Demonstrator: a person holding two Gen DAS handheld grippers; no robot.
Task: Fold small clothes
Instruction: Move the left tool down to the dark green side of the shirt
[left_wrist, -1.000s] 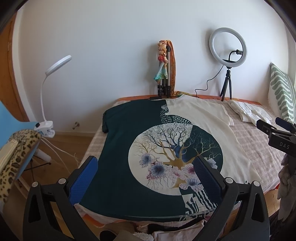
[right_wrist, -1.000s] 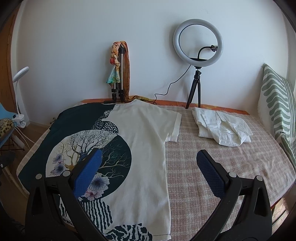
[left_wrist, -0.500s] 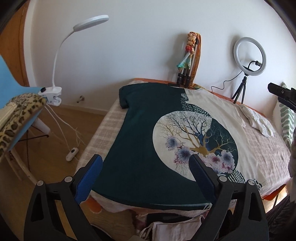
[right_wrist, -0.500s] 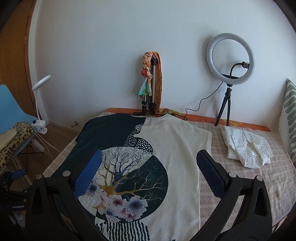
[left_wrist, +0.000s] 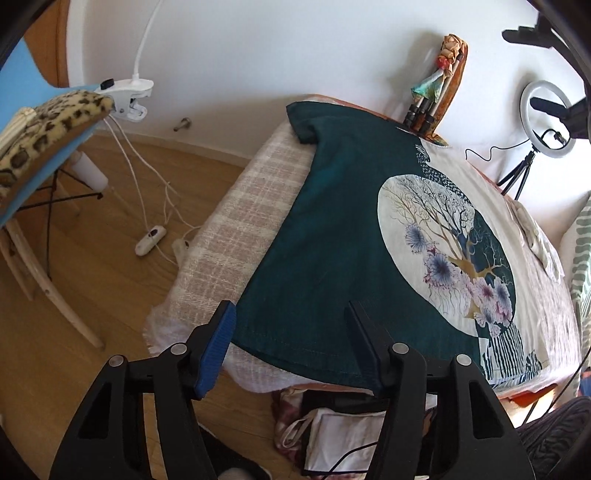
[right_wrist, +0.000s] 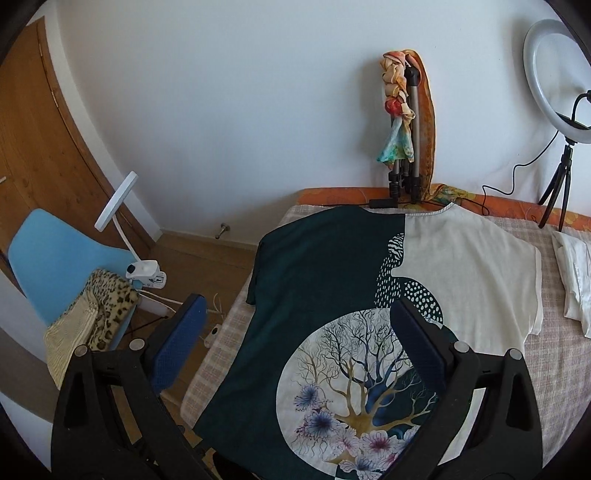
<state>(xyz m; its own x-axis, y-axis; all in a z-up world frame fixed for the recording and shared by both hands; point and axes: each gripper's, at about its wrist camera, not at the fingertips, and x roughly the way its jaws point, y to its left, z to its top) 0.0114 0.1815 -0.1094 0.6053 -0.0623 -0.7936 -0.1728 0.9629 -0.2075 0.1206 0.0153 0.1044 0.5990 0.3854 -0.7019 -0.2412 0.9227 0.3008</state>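
Left wrist view: the left tongs (left_wrist: 290, 345) are spread over the near corner of the shirt (left_wrist: 343, 258), which lies flat on the bed (left_wrist: 236, 236).

Right wrist view: the right tongs (right_wrist: 295, 343) are spread above the shirt (right_wrist: 317, 295), holding nothing.

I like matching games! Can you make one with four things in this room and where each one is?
Things:
1. T-shirt
2. Ring light
3. Leopard cloth
4. White shirt

Places:
A. draped on the blue chair
B. crumpled on the bed, right of the T-shirt
C. spread flat on the bed
D. on a small tripod by the wall

Pairs: 1-C, 2-D, 3-A, 4-B
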